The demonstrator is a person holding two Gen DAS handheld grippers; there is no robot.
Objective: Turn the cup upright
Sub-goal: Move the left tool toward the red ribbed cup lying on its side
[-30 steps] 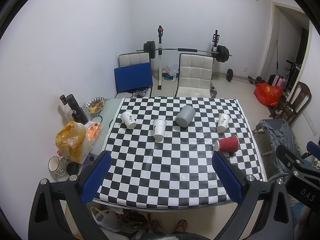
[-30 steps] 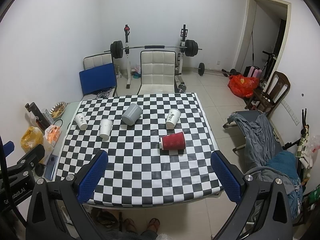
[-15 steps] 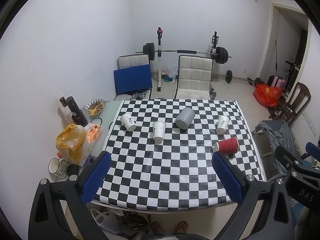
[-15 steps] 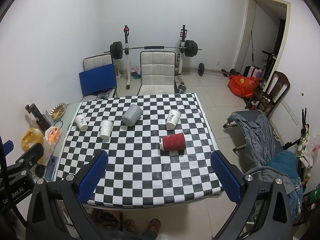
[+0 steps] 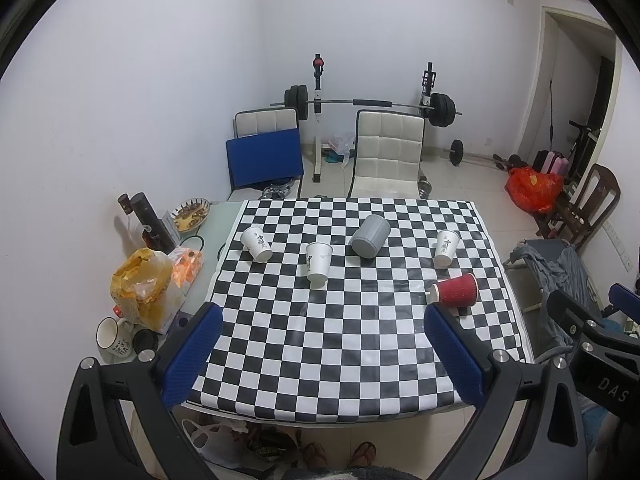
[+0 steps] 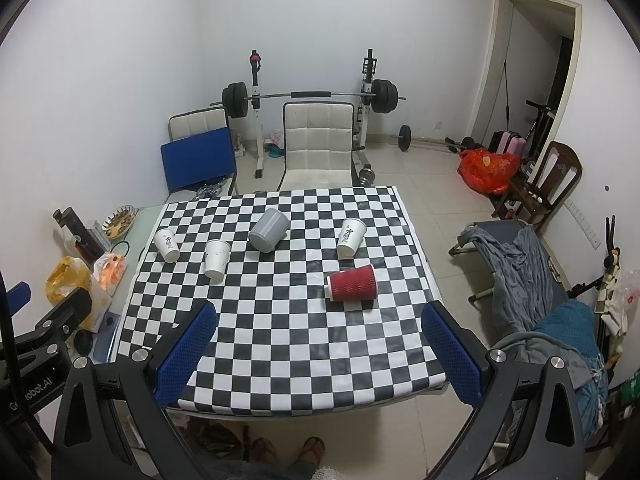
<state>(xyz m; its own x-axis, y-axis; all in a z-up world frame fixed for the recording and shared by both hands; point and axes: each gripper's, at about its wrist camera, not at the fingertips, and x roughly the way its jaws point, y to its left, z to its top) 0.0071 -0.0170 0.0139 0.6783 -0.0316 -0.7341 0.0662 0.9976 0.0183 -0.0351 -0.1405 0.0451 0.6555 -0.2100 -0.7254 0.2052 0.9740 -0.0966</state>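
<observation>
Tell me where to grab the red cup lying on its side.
Grip the red cup across its ribbed middle, coming down from above with the right gripper. It lies on its side, mouth pointing right, so both curved flanks are likely free for the open gripper.

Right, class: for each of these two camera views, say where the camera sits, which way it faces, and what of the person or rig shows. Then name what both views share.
Left wrist view: sits on the left gripper, high above the near table edge, facing forward and down at the checkered table; its blue fingers, the right gripper's body at right, and sandalled feet show.
Right wrist view: sits on the right gripper, further right, same facing; its fingers, the left gripper's body at left, feet.
Shared: the red cup on its side, grey cup, three white cups, barbell rack.
</observation>
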